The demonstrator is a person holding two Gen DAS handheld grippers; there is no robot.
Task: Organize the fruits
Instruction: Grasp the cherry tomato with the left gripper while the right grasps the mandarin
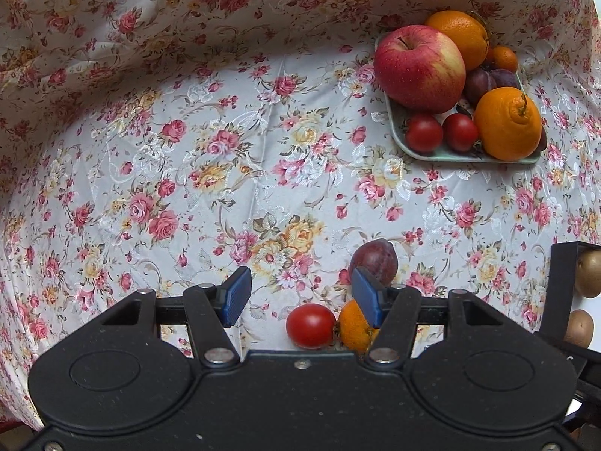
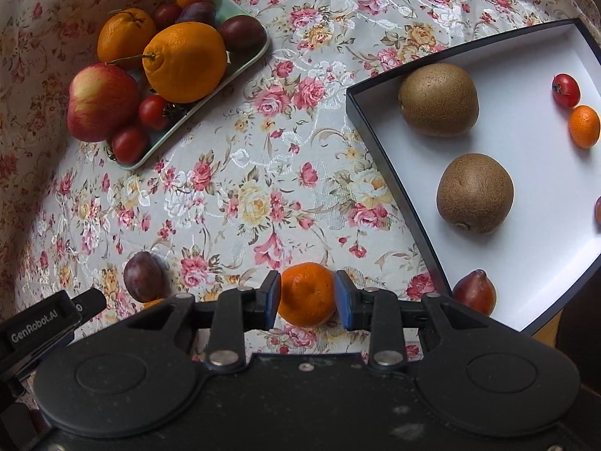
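your right gripper [image 2: 307, 295]: blue pads pressed on small orange mandarin [image 2: 307, 293] above floral tablecloth [image 2: 240, 195]. your left gripper [image 1: 300, 295]: jaws half apart, holding nothing. white black-rimmed box [image 2: 526, 150]: two brown kiwis [image 2: 475, 197]. pale green tray [image 2: 240, 64]: red apple [image 2: 101, 101]. loose dark plum [image 1: 373, 259], red cherry tomato [image 1: 311, 325] on cloth.

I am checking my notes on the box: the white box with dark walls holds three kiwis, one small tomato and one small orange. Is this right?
Not quite: the white box holds two kiwis, not three, one above the other in the right wrist view. The small tomato and small orange are there as you say.
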